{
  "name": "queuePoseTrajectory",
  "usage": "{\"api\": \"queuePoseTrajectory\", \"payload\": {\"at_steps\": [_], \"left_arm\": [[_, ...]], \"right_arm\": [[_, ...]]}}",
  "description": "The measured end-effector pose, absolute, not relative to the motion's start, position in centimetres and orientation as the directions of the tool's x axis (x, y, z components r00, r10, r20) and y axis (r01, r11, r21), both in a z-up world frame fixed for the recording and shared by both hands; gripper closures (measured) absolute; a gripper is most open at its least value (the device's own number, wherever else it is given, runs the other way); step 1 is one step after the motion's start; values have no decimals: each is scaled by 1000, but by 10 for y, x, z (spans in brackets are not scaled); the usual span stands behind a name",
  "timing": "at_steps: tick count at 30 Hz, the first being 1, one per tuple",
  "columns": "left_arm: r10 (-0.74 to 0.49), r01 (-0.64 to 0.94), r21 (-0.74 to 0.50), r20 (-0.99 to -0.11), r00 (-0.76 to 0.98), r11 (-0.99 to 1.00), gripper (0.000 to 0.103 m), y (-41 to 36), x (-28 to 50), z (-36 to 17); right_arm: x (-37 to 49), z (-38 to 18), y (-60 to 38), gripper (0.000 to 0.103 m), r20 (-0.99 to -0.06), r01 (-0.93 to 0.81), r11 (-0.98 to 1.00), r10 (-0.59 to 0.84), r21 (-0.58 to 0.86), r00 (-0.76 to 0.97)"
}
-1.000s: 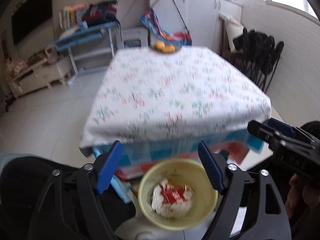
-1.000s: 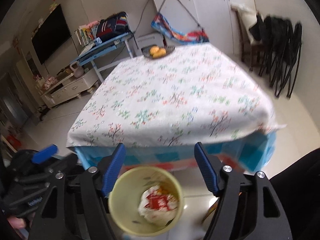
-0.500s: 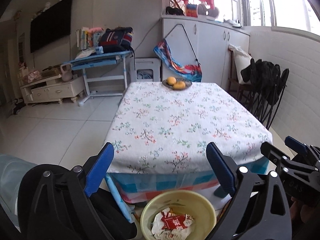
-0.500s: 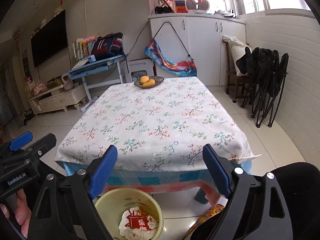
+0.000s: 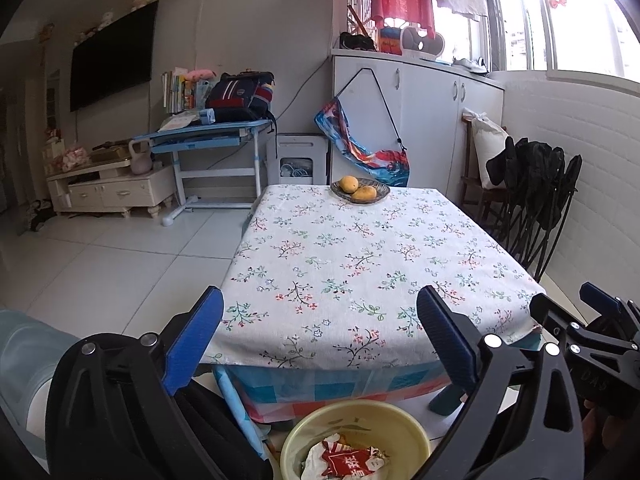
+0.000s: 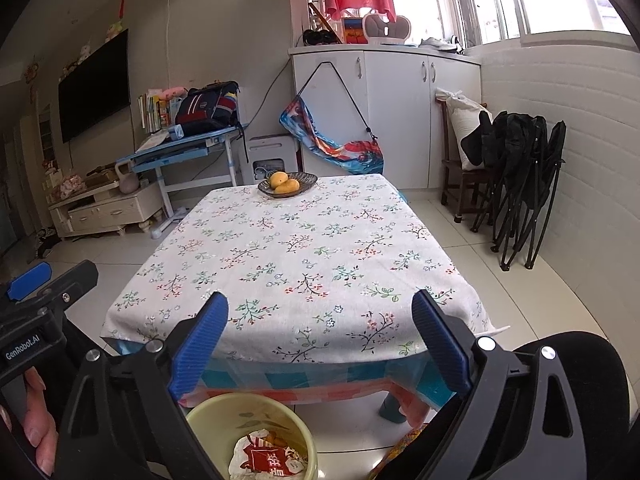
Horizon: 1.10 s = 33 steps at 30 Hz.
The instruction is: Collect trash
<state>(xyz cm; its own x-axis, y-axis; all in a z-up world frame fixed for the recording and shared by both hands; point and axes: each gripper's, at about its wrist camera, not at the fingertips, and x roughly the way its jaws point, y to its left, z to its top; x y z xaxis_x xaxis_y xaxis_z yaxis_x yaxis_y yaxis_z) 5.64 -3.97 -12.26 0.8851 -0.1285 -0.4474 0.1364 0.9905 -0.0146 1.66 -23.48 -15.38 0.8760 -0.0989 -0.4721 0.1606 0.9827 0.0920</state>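
A yellow bin (image 5: pixel 356 432) stands on the floor in front of the table, with a crumpled red-and-white wrapper (image 5: pixel 348 462) inside; both show in the right wrist view too, the bin (image 6: pixel 216 416) and wrapper (image 6: pixel 268 458). My left gripper (image 5: pixel 320 344) is open and empty, held above the bin and level with the table's near edge. My right gripper (image 6: pixel 320 344) is open and empty, also above the bin. The right gripper shows at the right of the left wrist view (image 5: pixel 592 336).
A table with a floral cloth (image 5: pixel 360 264) fills the middle, with a dish of oranges (image 5: pixel 360 192) at its far end. Folded black chairs (image 6: pixel 520 184) lean on the right wall. A blue desk (image 5: pixel 208 140) and TV cabinet (image 5: pixel 108 188) stand at the left.
Both grippers have risen and tilted up from looking down into the bin to facing across the table. The bin has slid to the bottom of both views.
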Motion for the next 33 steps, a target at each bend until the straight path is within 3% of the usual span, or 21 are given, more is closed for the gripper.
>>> {"api": "queuePoseTrajectory", "payload": {"at_steps": [33], "left_arm": [[-109,119,-5,-442,890,993,7,-37,58,-124]], "right_arm": [[19,-155,-235,10,-464,180,981,-124,77,877]]}}
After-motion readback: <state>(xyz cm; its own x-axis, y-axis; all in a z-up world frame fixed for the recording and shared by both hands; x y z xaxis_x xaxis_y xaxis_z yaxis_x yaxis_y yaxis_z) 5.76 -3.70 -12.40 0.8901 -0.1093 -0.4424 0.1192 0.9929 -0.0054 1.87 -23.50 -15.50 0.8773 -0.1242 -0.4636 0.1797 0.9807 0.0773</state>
